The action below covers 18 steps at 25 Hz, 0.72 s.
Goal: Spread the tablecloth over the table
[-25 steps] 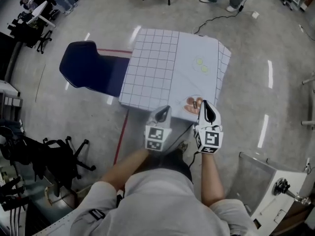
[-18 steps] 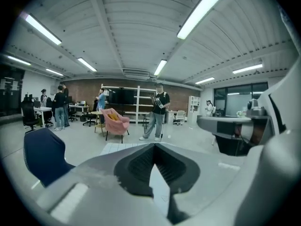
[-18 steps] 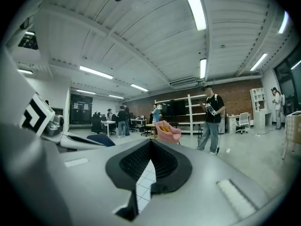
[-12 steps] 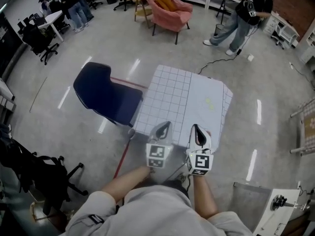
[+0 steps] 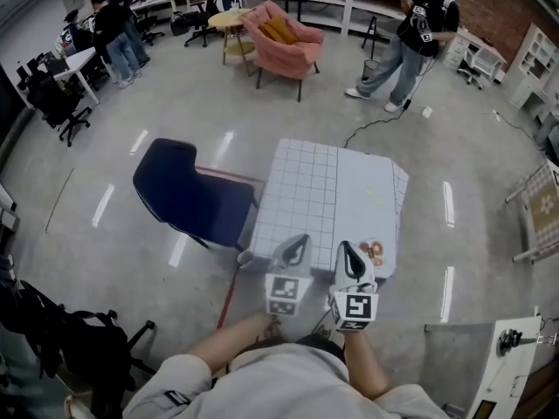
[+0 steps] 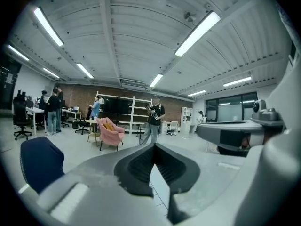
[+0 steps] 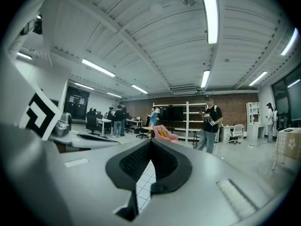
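Observation:
The tablecloth lies over the small table, its left half grid-patterned and its right half plain pale with small prints. It hangs down the table's sides. Both grippers are raised side by side in front of the near edge, pointing roughly level and apart from the cloth. The left gripper is shut with nothing in it, and so is the right gripper. In the left gripper view a strip of the gridded tablecloth shows below the closed left gripper. The right gripper view shows the tablecloth under the shut right gripper.
A navy chair stands against the table's left side, with a red floor line beside it. A pink armchair and a standing person are beyond the table. A cable runs across the floor. White equipment is at the lower right.
Both grippers have lifted up and back from the table's near edge. The table now looks smaller and farther off, and more of the room shows behind it.

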Each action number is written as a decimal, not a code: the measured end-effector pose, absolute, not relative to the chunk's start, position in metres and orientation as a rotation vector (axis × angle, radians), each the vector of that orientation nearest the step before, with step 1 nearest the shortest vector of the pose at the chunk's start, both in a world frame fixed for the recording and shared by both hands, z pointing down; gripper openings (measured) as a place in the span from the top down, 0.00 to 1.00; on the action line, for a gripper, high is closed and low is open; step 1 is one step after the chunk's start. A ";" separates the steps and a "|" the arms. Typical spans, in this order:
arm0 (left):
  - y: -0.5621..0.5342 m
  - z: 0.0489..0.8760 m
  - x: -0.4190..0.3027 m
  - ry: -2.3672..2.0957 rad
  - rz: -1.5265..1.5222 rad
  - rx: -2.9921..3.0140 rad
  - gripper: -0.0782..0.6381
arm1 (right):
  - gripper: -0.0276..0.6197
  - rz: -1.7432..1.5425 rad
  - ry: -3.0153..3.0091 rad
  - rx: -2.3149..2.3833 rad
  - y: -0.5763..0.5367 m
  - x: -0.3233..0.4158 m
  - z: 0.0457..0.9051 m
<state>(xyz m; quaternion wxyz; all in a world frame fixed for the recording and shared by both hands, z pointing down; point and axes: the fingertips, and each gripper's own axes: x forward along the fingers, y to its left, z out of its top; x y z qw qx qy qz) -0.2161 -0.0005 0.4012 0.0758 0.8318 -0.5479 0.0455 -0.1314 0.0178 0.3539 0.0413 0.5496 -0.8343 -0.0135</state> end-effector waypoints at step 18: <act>-0.005 0.375 -0.190 -1.660 0.082 2.548 0.86 | 0.95 -0.098 -2.593 1.664 0.011 -0.117 0.333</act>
